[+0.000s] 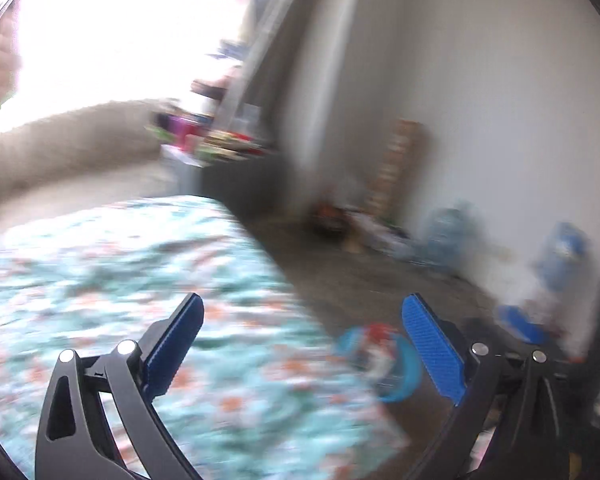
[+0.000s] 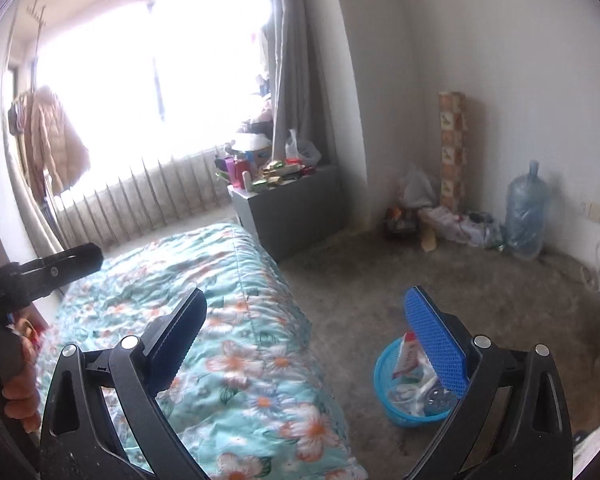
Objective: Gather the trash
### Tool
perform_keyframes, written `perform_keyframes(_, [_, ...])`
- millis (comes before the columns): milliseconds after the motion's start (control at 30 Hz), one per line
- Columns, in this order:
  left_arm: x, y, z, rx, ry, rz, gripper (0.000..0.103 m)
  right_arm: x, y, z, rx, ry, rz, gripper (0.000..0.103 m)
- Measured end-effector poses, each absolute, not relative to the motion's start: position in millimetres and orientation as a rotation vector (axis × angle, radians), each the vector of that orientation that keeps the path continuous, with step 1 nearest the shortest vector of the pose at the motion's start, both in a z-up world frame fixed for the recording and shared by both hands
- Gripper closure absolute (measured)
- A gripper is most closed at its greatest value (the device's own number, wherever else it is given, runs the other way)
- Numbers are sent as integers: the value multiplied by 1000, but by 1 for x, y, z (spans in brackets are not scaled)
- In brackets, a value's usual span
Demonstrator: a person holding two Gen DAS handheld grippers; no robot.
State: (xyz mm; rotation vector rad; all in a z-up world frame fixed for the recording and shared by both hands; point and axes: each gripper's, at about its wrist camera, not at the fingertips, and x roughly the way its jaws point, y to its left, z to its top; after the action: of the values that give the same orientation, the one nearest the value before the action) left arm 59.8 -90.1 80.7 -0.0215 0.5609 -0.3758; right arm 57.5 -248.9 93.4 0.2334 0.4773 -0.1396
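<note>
A small blue basket (image 2: 381,374) stands on the grey floor beside the bed, holding a red and white packet (image 2: 406,354) and clear plastic scraps. In the left wrist view the basket (image 1: 411,364) is a blur just inside the right finger. My left gripper (image 1: 304,300) is open, with nothing between its blue pads. My right gripper (image 2: 307,294) is also open and empty, above the bed's edge; its right finger overlaps the basket in the picture. A hand (image 2: 18,400) at the left edge holds a black gripper frame (image 2: 60,264).
A bed with a floral turquoise quilt (image 2: 228,320) fills the lower left. A cluttered grey cabinet (image 2: 296,208) stands by the curtain. In the far corner are a water jug (image 2: 526,212), a tall patterned box (image 2: 452,148) and bags (image 2: 416,188). A coat (image 2: 52,136) hangs at left.
</note>
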Motion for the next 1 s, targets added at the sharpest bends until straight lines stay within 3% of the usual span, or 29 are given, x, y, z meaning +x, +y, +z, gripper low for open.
perform_keyframes(167, [38,-59,62,78,557,-123,6,57,-206,85,49,554,-151,7])
perform_keyframes(367, [32,-30,9,13,745,25,6,60,-178,49,-75,767,-148,8])
perform_keyframes(533, [31,-33,-29,-10,889,37,6,54,-182,26,-20,915,-172,8])
perform_keyframes(1000, [38,-53,-39,32,937,-9,6,54,-211,12,-3,974,-278,8])
